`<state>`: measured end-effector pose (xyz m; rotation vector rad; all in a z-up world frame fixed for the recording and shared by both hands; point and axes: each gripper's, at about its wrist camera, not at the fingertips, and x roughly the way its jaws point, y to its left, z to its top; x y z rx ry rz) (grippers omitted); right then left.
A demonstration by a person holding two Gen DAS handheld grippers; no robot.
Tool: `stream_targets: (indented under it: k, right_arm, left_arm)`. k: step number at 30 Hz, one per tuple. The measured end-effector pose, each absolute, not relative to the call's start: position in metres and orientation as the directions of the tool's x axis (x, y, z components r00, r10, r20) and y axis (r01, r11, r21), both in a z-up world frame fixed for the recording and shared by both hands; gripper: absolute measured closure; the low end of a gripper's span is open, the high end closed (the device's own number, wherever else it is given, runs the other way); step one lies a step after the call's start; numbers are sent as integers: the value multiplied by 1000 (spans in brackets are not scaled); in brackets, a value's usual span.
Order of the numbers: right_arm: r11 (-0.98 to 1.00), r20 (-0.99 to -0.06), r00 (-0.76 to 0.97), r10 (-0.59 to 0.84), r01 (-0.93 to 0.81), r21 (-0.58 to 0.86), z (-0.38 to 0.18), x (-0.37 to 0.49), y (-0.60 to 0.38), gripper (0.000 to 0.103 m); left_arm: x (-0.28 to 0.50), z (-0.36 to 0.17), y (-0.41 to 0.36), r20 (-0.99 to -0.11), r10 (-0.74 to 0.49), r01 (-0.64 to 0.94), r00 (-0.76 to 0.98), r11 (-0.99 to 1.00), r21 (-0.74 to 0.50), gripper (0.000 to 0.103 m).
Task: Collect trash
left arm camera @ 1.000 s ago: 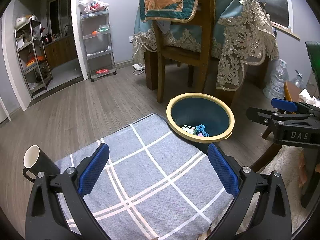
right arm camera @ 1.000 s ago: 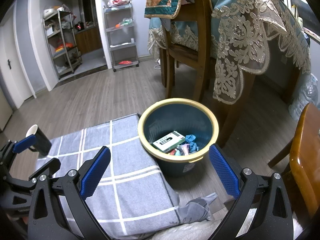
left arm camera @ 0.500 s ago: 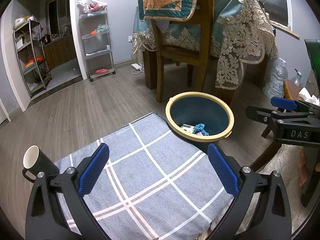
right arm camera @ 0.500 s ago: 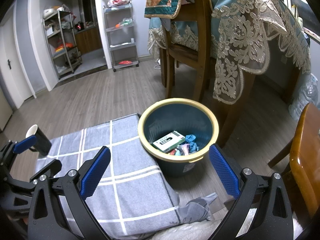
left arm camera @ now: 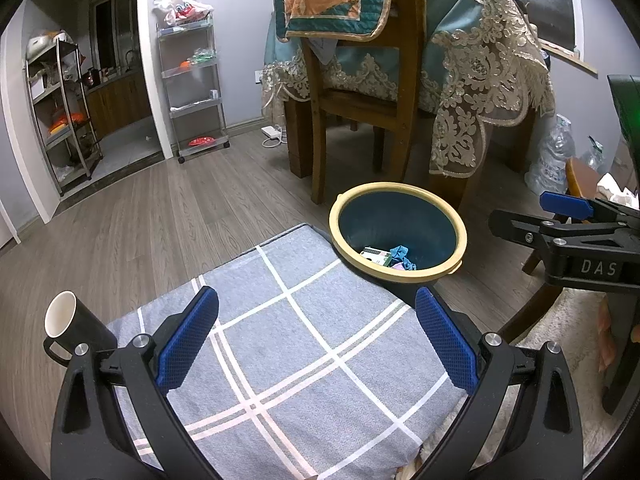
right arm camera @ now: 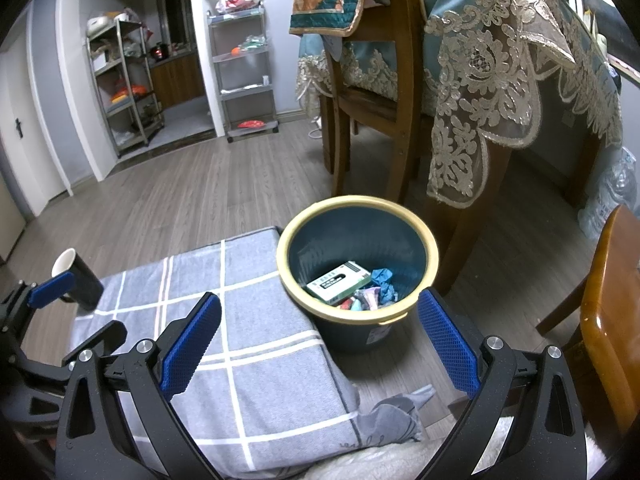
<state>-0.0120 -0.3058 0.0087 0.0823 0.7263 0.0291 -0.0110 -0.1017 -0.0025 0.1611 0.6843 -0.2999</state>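
A dark teal waste bin with a yellow rim (left arm camera: 400,276) (right arm camera: 360,314) stands on the wood floor past the far corner of a grey checked cushion (left arm camera: 304,344) (right arm camera: 224,336). Inside lie a white and green box (right arm camera: 339,283), blue crumpled wrappers (right arm camera: 383,280) and small pink scraps. My left gripper (left arm camera: 316,336) hovers open over the cushion, holding nothing. My right gripper (right arm camera: 318,338) is open too, empty, low in front of the bin. The right gripper's side shows at the left wrist view's right edge.
A black mug with a white inside (left arm camera: 72,320) (right arm camera: 76,276) sits at the cushion's left corner. A wooden chair (left arm camera: 360,92) and a lace-covered table (left arm camera: 480,80) stand behind the bin. Metal shelves (left arm camera: 192,80) line the far wall. A wooden stool (right arm camera: 612,320) is at the right.
The left wrist view has shifted slightly, so the bin sits a little further off. The right gripper has held still.
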Motion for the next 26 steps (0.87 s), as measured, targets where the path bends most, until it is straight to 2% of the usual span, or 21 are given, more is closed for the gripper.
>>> stream_targets:
  k: [15, 26]
  right_arm:
    - [996, -663, 747, 55, 2, 85, 8, -11, -306, 5]
    - [996, -675, 736, 47, 16, 87, 2, -9, -304, 5]
  left_arm:
    - [-12, -3, -103, -634, -227, 338, 739, 939, 57, 6]
    - [-8, -3, -89, -671, -181, 282, 719, 958, 44, 6]
